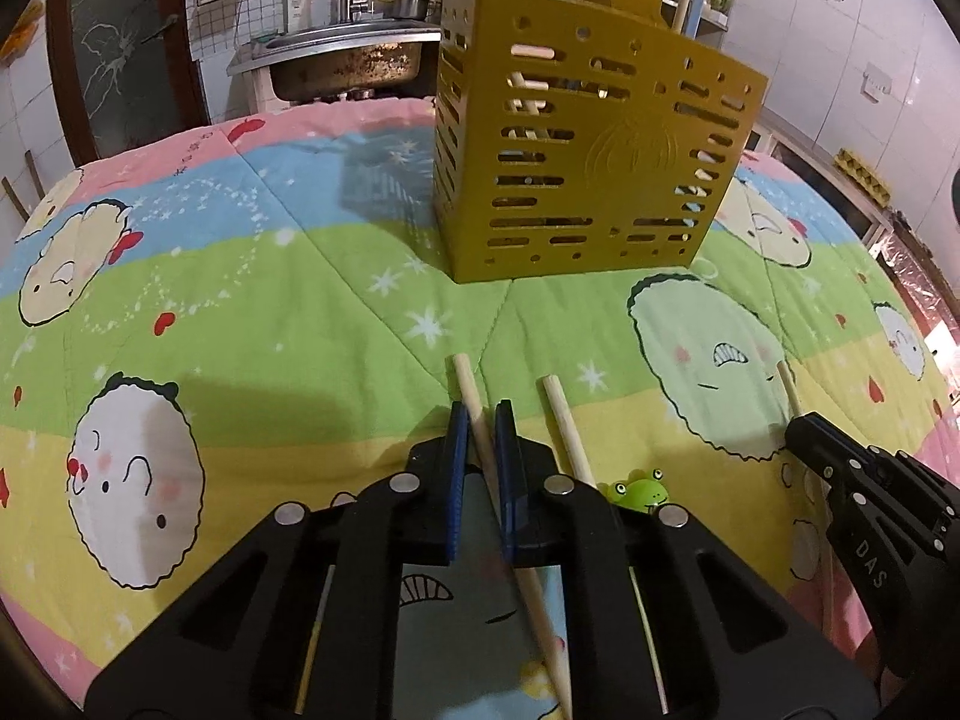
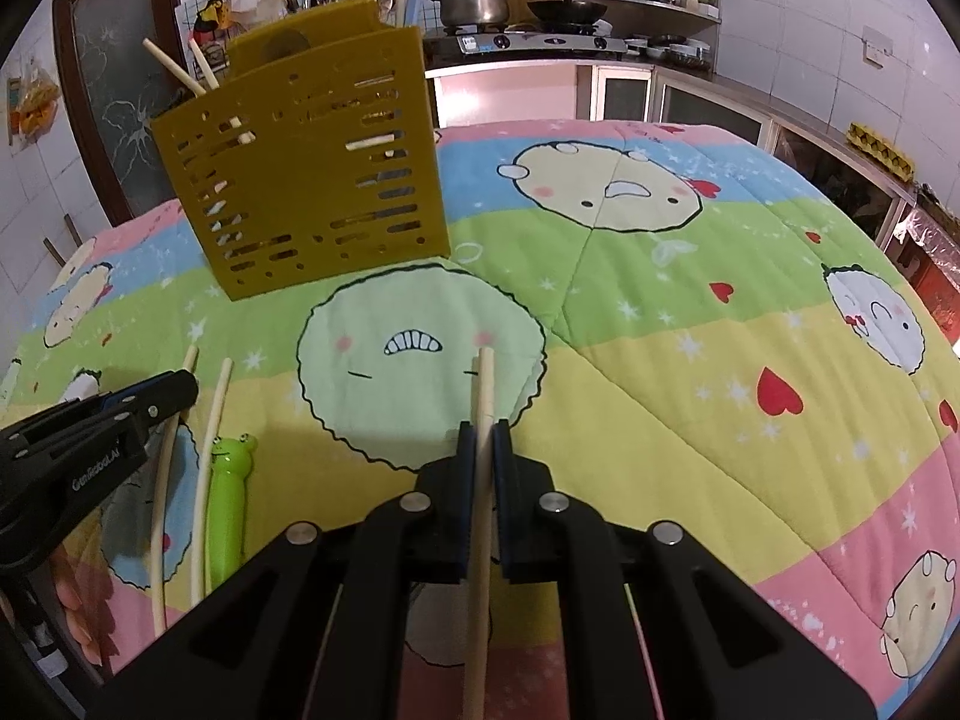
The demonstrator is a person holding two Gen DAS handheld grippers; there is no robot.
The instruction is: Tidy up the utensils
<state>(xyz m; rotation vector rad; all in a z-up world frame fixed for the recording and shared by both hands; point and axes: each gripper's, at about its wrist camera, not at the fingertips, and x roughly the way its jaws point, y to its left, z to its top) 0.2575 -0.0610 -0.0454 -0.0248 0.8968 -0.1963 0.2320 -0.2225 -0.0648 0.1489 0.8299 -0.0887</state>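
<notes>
Two black handheld grippers: the left gripper (image 1: 479, 414) and right gripper (image 2: 485, 435) each carry angular black linkage arms with cut-out slots, round silver pivot pins and blue finger pads. White lettering marks their sides, one reading "DAS".

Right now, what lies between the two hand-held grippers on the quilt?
In the right wrist view, one loose chopstick and a green frog utensil lie between the left hand-held gripper and right hand-held gripper.

A cartoon-print quilt (image 2: 660, 408) carries a slotted yellow utensil holder (image 1: 588, 150), loose chopsticks (image 1: 567, 432) and a green frog-headed utensil (image 2: 231, 492).
</notes>
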